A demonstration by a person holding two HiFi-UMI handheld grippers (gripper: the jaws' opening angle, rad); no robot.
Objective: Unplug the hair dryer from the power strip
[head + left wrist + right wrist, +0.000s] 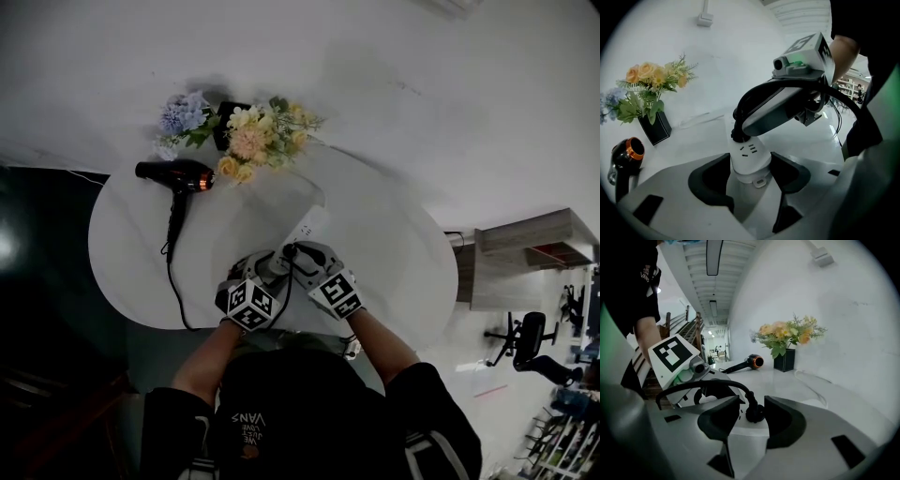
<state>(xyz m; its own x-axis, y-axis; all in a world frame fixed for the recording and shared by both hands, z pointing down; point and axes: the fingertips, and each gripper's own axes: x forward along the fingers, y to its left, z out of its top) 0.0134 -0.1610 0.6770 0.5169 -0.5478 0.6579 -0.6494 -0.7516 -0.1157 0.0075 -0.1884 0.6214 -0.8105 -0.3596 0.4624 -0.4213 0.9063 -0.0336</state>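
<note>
Hair dryer is lying well beyond both fingertips, its plug sitting between the right gripper's parted fingers, not yet pinched. The left gripper's fingers are seemingly pressing on the power strip's end. A weak hold there is risking the strip lifting with the plug. The cord is arching just above the right fingers, and the flowers are standing far ahead.

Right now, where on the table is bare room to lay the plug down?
Bare: the right part of the table, beyond the power strip; left of the black cord, toward the rim. Crowded: the back, with flowers and hair dryer, and round the strip.
</note>
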